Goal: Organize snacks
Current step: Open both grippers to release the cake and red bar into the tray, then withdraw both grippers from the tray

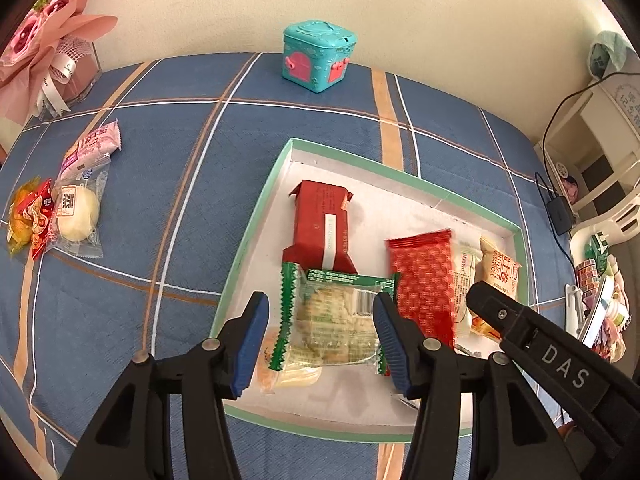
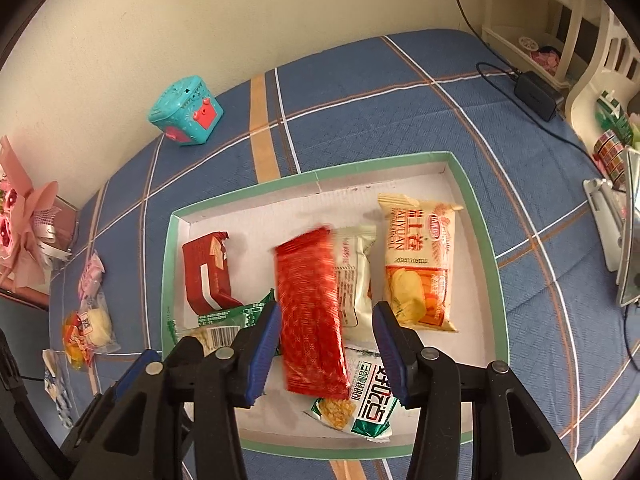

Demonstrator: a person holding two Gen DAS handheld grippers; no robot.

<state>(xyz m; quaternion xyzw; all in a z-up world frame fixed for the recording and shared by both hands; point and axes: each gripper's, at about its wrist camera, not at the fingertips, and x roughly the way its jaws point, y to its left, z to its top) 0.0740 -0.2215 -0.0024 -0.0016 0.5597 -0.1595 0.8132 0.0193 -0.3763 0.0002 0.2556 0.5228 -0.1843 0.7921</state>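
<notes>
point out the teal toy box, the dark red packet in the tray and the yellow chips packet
teal toy box (image 1: 316, 56), left wrist view, on its front corner between the pink doors
dark red packet (image 1: 320, 226), left wrist view, middle of its wrapper
yellow chips packet (image 2: 418, 264), right wrist view, centre of its front face

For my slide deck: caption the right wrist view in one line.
Open right gripper above a blurred red snack packet in the green-rimmed tray of snacks.
</notes>
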